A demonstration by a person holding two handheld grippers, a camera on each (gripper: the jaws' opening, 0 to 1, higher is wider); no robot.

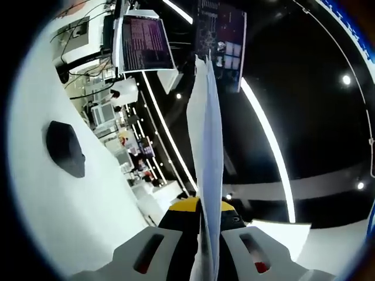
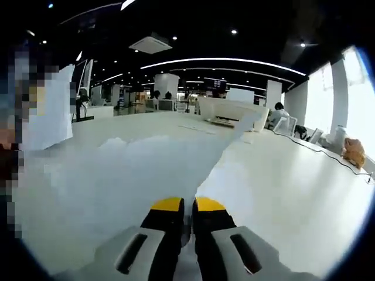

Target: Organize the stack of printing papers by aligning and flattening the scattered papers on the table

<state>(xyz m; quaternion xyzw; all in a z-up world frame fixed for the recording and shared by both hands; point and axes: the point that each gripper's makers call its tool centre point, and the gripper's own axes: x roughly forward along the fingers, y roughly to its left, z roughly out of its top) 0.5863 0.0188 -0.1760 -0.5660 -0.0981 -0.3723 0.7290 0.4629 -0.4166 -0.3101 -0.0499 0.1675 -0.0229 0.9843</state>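
Note:
My left gripper point(image 1: 203, 205) is shut on a stack of white printing papers point(image 1: 206, 129). The stack stands edge-on between the yellow-tipped jaws and reaches up past them toward the ceiling. My right gripper point(image 2: 187, 205) is shut low over the white table point(image 2: 293, 187), with the near edge of a white sheet point(image 2: 152, 164) pinched between its jaws. That sheet spreads away from the jaws over the tabletop, one corner lifting at the far right. More white papers point(image 2: 53, 111) stand upright at the left of the right gripper view.
A black object point(image 1: 65, 149) lies on the white table point(image 1: 58, 222) in the left gripper view. Monitors point(image 1: 143, 44) and cables stand at that table's far end. More desks and seated people point(image 2: 275, 114) are far back.

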